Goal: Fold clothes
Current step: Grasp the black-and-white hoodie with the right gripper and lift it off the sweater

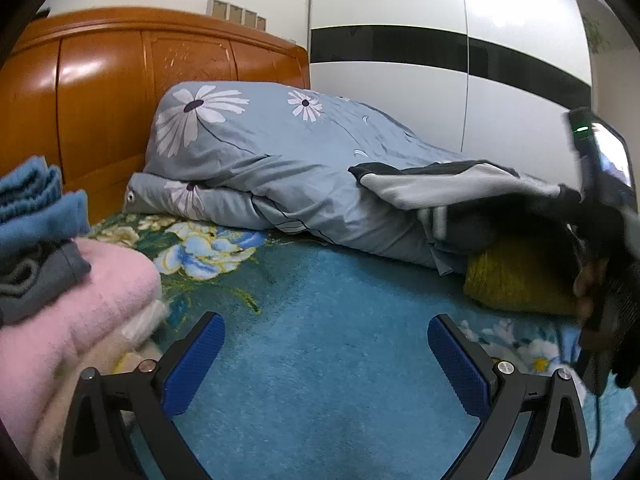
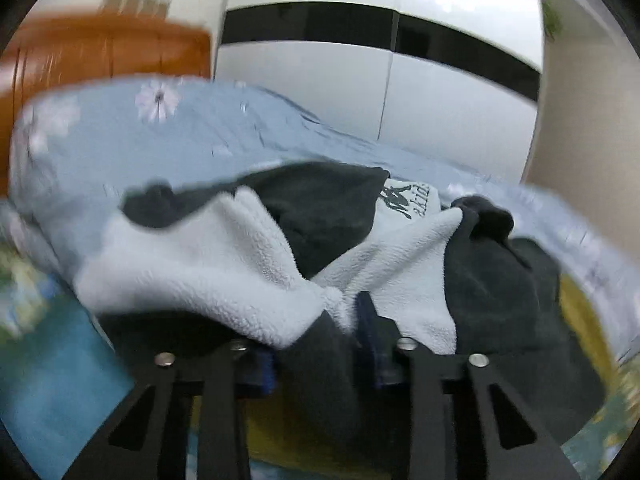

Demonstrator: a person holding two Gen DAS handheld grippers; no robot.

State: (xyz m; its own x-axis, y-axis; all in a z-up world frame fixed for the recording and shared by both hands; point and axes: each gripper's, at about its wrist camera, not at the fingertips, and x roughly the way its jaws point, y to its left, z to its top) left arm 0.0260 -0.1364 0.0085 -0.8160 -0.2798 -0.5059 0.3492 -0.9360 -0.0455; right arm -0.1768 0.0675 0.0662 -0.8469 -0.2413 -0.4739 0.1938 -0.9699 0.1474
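Now the right gripper (image 2: 316, 320) lifts the grey-and-white fleece (image 2: 224, 264), clamped; left gripper (image 1: 324, 364), wide open and empty, must catch an edge.

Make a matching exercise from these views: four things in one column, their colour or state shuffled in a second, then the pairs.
Things:
1. left gripper
2. right gripper
3. fleece
4. pink blanket

States:
A. folded, in the stack at the left
B. white and dark grey, hanging from a gripper
C. open over the blue bedspread, holding nothing
D. shut on cloth

Pairs: 1-C, 2-D, 3-B, 4-A
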